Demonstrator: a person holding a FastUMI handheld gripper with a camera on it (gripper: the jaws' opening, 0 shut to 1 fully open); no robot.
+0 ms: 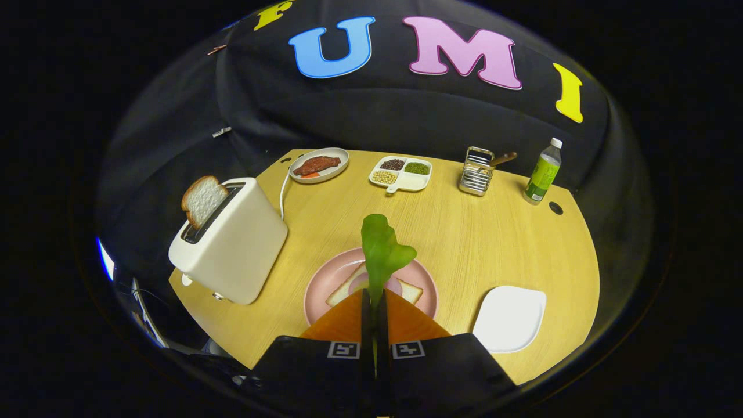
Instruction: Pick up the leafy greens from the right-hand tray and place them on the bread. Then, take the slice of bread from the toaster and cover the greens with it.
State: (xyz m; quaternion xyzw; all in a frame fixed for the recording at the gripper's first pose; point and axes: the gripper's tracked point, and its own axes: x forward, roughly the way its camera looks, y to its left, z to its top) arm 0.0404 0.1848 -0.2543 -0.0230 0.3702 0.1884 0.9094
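Observation:
My gripper point(374, 299) is shut on the stem of a green leaf point(380, 247), which sticks up ahead of the fingers. Right under the leaf lies a slice of bread point(406, 289) on a pink plate point(325, 278), partly hidden by the fingers. To the right of the plate sits a white tray point(509, 318) with nothing on it. On the left stands a cream toaster point(232, 241) with a second bread slice point(202, 200) poking out of its slot.
Along the table's far edge are a plate of meat point(319, 165), a divided dish of beans point(401, 172), a wire utensil holder point(477, 170) and a green bottle point(543, 173). The toaster's cord point(282, 194) runs back to a hole in the table.

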